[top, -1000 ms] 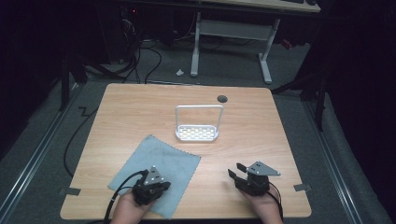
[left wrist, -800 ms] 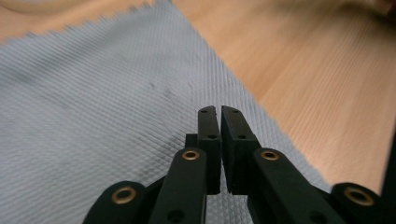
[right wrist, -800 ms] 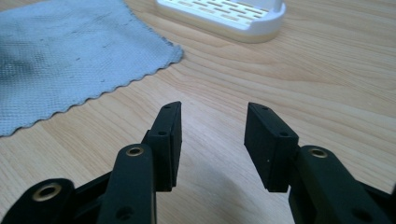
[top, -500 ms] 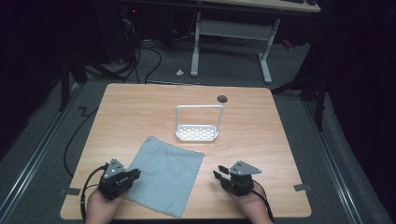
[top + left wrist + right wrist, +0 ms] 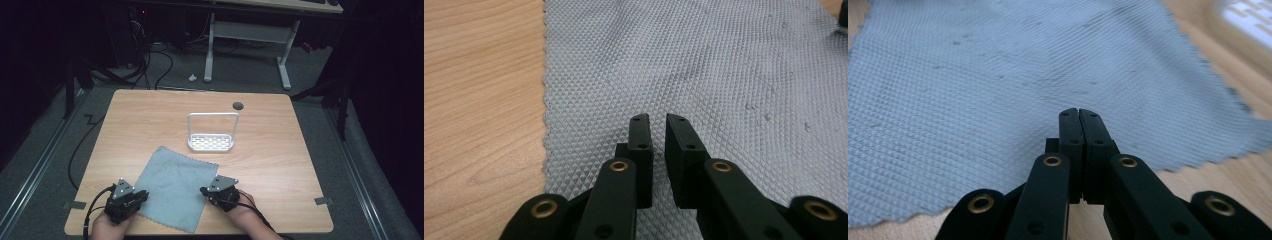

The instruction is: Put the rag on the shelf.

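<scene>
A grey-blue textured cloth (image 5: 172,185) lies flat near the table's front edge. My left gripper (image 5: 144,196) is at its left edge and points right. In the left gripper view its jaws (image 5: 657,120) hover just over the cloth (image 5: 704,65), a narrow gap apart, with nothing between them. My right gripper (image 5: 204,190) is at the cloth's right edge and points left. In the right gripper view its jaws (image 5: 1079,114) are pressed together above the cloth (image 5: 998,75), with no fabric visibly pinched.
A small white wire rack (image 5: 212,135) stands upright at the table's middle, beyond the cloth, and appears blurred at the top right of the right gripper view (image 5: 1248,17). A round cable hole (image 5: 238,105) sits near the far edge. Bare wood (image 5: 290,165) lies to the right.
My left gripper slid left from on top of the cloth to its left edge. My right gripper moved left to the cloth's right edge. The cloth stayed flat.
</scene>
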Tool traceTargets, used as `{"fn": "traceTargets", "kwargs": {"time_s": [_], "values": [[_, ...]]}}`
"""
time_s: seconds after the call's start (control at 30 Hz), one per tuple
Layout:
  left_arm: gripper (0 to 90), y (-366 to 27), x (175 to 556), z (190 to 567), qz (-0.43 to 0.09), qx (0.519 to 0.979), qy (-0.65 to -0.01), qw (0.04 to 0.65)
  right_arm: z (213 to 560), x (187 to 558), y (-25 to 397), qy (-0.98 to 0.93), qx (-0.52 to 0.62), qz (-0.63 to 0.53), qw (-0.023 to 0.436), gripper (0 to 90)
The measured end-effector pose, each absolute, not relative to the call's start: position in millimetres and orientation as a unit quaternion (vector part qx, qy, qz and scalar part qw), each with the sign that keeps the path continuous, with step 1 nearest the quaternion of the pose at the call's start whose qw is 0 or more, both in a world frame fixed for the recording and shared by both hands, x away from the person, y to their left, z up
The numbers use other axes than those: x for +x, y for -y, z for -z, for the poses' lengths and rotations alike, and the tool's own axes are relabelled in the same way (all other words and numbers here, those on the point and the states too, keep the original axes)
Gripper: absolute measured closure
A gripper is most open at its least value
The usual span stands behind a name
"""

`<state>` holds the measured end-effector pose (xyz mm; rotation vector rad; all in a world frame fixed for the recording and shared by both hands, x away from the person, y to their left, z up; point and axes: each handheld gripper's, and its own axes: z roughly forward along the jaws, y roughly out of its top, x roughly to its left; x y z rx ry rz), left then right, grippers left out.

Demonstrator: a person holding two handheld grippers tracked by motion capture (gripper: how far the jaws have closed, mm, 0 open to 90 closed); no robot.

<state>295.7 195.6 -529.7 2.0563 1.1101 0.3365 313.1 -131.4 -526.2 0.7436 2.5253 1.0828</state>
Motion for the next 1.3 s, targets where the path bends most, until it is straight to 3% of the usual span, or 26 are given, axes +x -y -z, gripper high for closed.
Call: {"fn": "traceTargets", "kwargs": {"time_s": [0.23,0.73,0.9,0.97,1.1,1.3], "values": [[81.7,-183.6,295.6,529.2,-0.116,0.817,-0.414,0.384,529.6,314.0,138.2,-0.880,0.262,-0.366,0.149,90.0],[82.7,-108.0,275.9,526.2,-0.030,0.874,-0.285,0.393,529.4,309.5,228.2,-0.839,0.367,-0.354,0.191,90.0],[79.9,-99.5,281.2,517.8,-0.048,0.867,-0.273,0.415,527.3,305.1,242.0,-0.821,0.386,-0.363,0.211,88.7],[76.1,-103.0,293.3,516.7,-0.076,0.854,-0.294,0.423,522.2,304.4,242.1,-0.809,0.393,-0.382,0.213,87.4],[77.4,-109.5,317.1,523.4,-0.118,0.845,-0.331,0.403,524.3,312.4,228.5,-0.816,0.391,-0.370,0.210,86.6],[80.3,-110.8,315.2,529.2,-0.110,0.856,-0.323,0.389,530.4,312.5,224.0,-0.828,0.386,-0.354,0.200,86.7]]}}
